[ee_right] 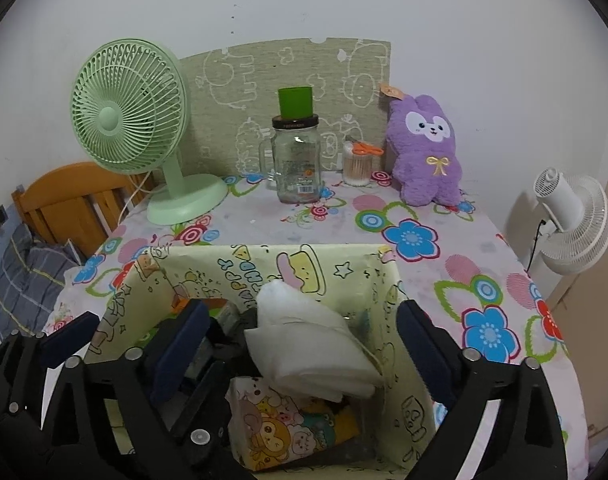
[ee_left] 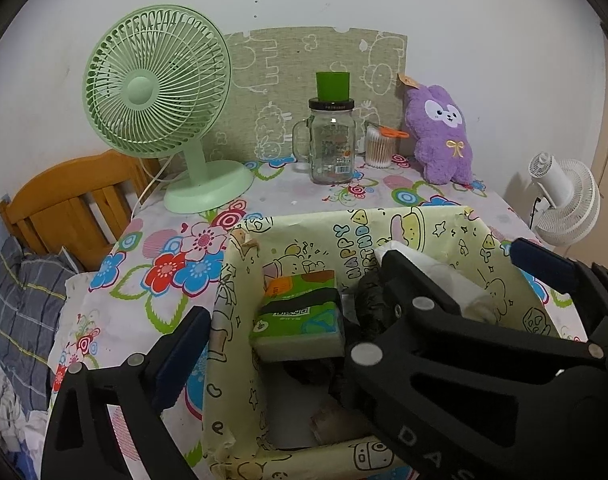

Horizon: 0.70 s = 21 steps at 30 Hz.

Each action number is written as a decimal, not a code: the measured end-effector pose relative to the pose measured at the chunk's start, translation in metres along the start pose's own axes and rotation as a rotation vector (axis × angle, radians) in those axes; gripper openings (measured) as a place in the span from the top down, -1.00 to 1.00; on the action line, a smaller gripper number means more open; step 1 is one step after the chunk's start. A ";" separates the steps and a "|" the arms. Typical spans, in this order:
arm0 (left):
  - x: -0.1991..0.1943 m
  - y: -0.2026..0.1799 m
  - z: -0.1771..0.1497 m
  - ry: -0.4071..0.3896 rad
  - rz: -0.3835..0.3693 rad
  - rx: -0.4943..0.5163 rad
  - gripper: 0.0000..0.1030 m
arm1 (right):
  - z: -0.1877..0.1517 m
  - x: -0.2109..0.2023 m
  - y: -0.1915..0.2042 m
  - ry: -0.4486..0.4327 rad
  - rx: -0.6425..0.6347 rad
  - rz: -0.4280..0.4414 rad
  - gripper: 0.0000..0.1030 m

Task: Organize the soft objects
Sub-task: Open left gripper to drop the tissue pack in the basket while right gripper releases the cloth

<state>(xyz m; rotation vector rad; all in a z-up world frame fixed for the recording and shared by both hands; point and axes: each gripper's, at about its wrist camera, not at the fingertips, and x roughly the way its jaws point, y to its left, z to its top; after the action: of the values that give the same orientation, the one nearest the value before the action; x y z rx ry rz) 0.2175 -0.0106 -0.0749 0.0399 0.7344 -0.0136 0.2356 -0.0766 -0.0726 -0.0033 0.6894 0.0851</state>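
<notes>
A box lined with yellow birthday paper stands at the table's near edge. Inside lie a green tissue pack, a dark crumpled item, a cartoon-printed pack and a folded white cloth. My right gripper is open over the box, its pads on either side of the white cloth without touching it. My left gripper is open above the green pack. The right gripper's black finger crosses it and hides its right finger. A purple plush sits upright at the back right.
On the floral tablecloth stand a green fan, a glass mug jar with a green cup on top, and a cotton swab tub with orange scissors. A white fan is off the right edge, a wooden headboard on the left.
</notes>
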 end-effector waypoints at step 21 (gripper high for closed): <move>-0.045 -0.022 -0.005 -0.061 -0.033 0.013 -0.96 | -0.007 -0.051 -0.022 -0.050 0.020 -0.031 -0.93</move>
<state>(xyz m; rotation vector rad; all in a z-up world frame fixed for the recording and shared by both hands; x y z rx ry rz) 0.1798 -0.0328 -0.0489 0.0401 0.6735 -0.0508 0.1936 -0.1026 -0.0456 0.0074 0.6399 0.0483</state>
